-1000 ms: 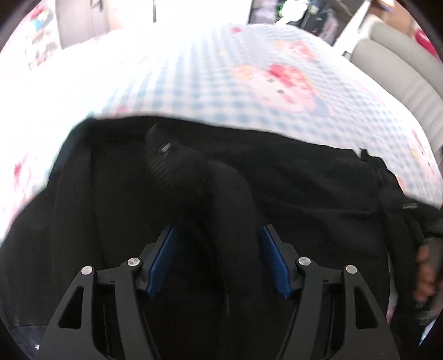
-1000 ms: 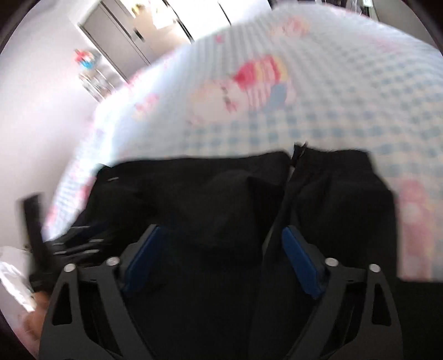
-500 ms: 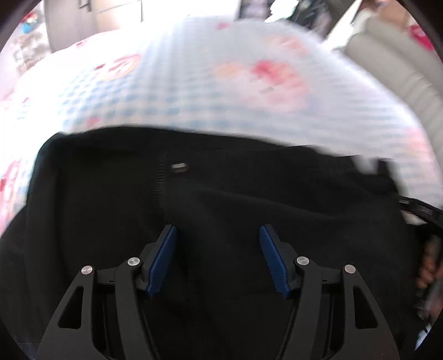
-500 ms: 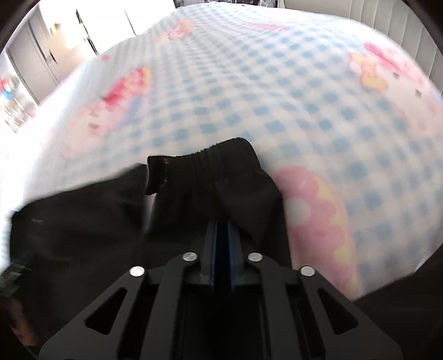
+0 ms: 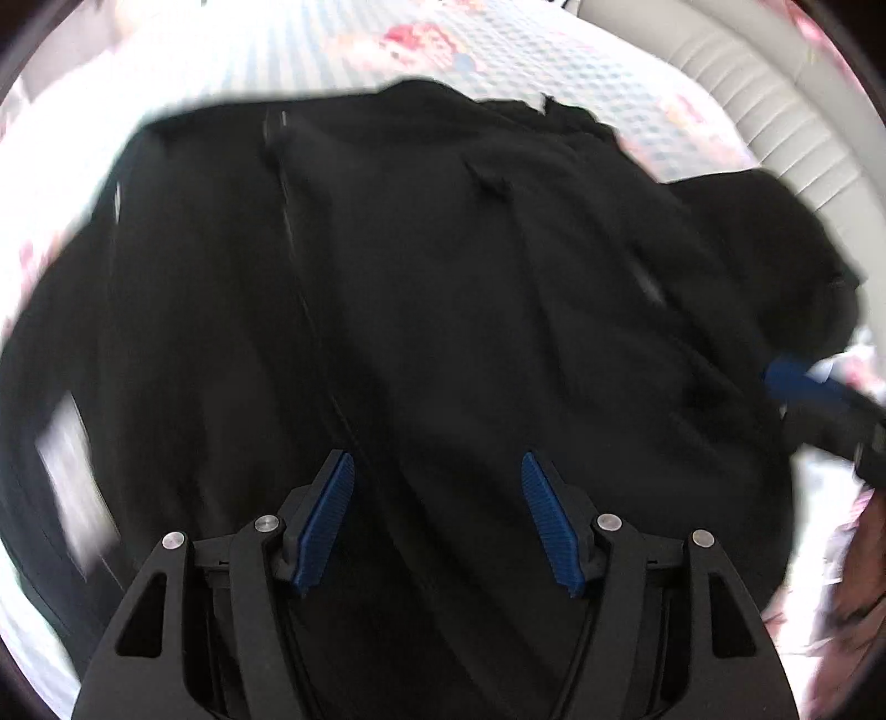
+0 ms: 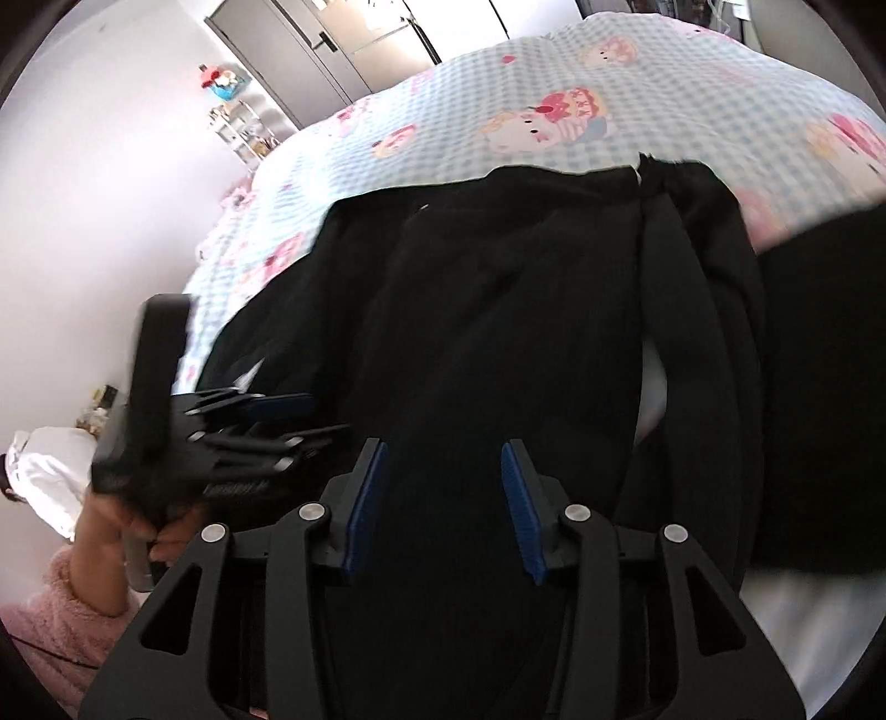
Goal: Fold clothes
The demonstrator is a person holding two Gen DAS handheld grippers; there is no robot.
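Left wrist view: black garment spread over most of the checked bed cover, reaching toward the padded headboard at far right. Soft, limp, light cloth, creased and bunched at the far right; likely to sag and slide out of shape if lifted by one point only. Best taken at an edge or seam, two corners at once, so the fold line stays straight; the long seam running from far left toward the near middle looks like a fair guide. Left gripper hanging just above the cloth, jaws released and wide, nothing pinched between them. Much motion blur here, so fine detail of the fabric hard to judge — possibly a zip-front jacket.

Right wrist view: sharper. Shows the far edge of the garment lying straight across the bed, a split opening at far right, cartoon prints on the cover, a door and shelf beyond. Also shows the left gripper from outside, held by a hand in a pink sleeve. Right gripper over the cloth, jaws opening, no fabric caught between them.
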